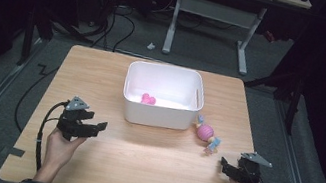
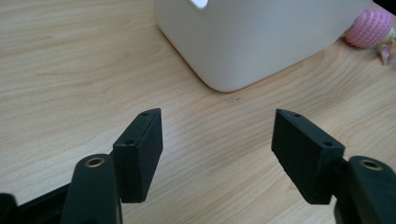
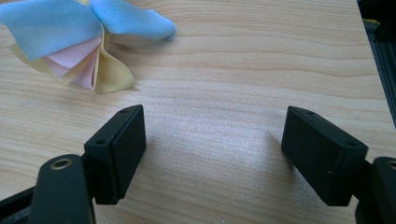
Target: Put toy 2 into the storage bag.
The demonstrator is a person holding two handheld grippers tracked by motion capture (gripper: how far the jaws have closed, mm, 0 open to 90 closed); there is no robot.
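Observation:
A white bin (image 1: pixel 162 96) stands on the wooden table (image 1: pixel 138 163), with a small pink object (image 1: pixel 148 99) inside it. Just right of the bin lies a pink knobbly ball toy (image 1: pixel 205 132) with pastel cloth tails (image 1: pixel 212 146). My left gripper (image 1: pixel 97 128) hovers open over the table's front left, facing the bin's corner (image 2: pixel 224 51); the pink ball (image 2: pixel 371 28) peeks past the bin. At the front right my right gripper (image 1: pixel 225 164) is open and holds nothing. The blue, pink and yellow cloth tails (image 3: pixel 79 42) lie just ahead of its jaws.
The table's right edge (image 3: pixel 369 51) is close to my right gripper. Beyond the table's far edge stand a white desk frame (image 1: pixel 211 24) and cables on the grey floor (image 1: pixel 121 28). A strip of bare wood lies between my two grippers.

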